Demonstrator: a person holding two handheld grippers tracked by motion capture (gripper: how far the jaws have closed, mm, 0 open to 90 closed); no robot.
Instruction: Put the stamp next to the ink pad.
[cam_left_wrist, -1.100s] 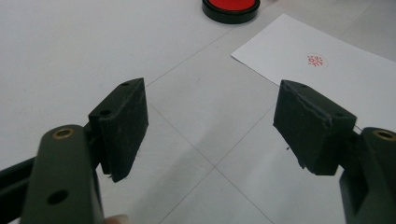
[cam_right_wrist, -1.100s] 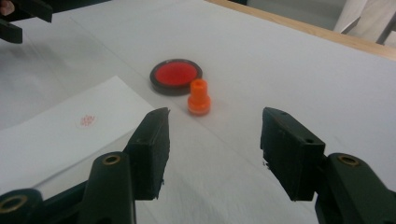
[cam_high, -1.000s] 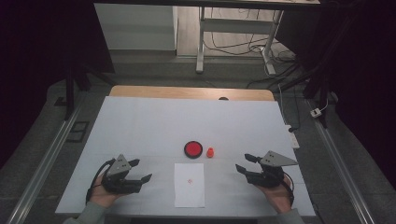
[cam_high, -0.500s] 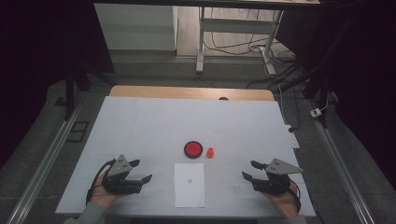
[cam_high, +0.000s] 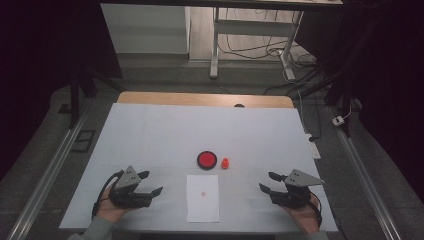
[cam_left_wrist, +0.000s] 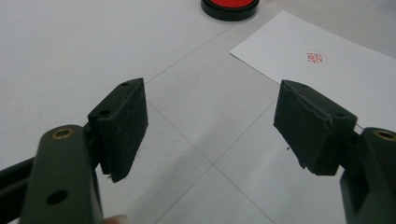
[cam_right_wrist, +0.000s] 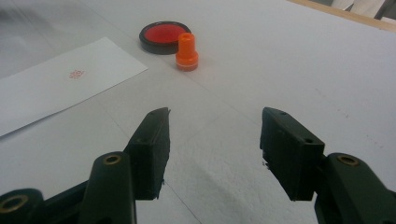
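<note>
A white sheet of paper (cam_high: 203, 197) with a small red stamp mark (cam_high: 202, 193) lies near the table's front edge. Behind it sit a round red ink pad (cam_high: 206, 159) in a black case and a small orange stamp (cam_high: 225, 163), upright. My left gripper (cam_high: 150, 183) rests on the table left of the paper, open, nothing between its jaws. To the right of the paper my right gripper (cam_high: 266, 182) is open and empty too. The left gripper view has the paper (cam_left_wrist: 327, 74) and ink pad (cam_left_wrist: 229, 5); the right gripper view has the stamp (cam_right_wrist: 187, 52), ink pad (cam_right_wrist: 163, 36) and paper (cam_right_wrist: 56, 79).
The white table cover (cam_high: 165, 135) ends at a wooden strip (cam_high: 200, 99) at the far edge. Metal rails (cam_high: 45, 175) run along both sides of the table. Cables and a desk frame (cam_high: 250, 45) lie on the floor beyond.
My right gripper has slid a little toward the front edge of the table. The left gripper and the objects have stayed put.
</note>
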